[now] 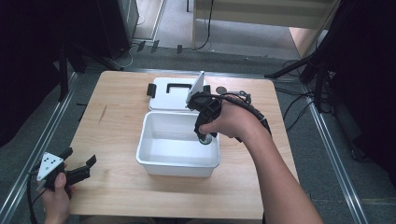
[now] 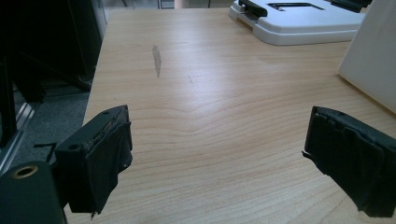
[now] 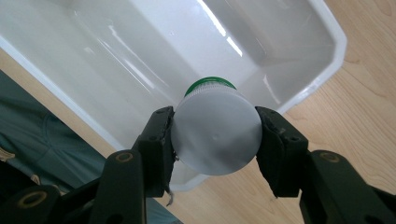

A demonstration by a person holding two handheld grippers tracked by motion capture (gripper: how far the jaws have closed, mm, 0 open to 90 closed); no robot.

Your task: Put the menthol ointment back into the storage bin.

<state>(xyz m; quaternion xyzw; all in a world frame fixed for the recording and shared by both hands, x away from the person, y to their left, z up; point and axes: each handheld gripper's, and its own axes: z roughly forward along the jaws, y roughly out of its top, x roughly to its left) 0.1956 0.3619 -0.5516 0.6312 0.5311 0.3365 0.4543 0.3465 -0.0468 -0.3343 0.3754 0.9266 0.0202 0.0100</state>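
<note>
A white plastic bin (image 1: pixel 154 158) stands open in the middle of the wooden table (image 1: pixel 116 121), its lid (image 1: pixel 163 95) lying flat just behind it. My right gripper (image 1: pixel 204 138) hangs over the bin's right side, shut on a small bottle with a white cap and a green band (image 3: pixel 215 130). In the right gripper view the cap sits between both jaws above the bin's inside (image 3: pixel 140 51). My left gripper (image 1: pixel 79 163) rests at the table's front left corner, open, with bare wood between its jaws (image 2: pixel 215 144).
A small dark round object (image 1: pixel 221 89) and a tangle of small items (image 1: pixel 240 95) lie behind the bin at the back right. Metal rails (image 1: pixel 42 144) run along both sides of the table. Dark stands crowd the floor at left and right.
</note>
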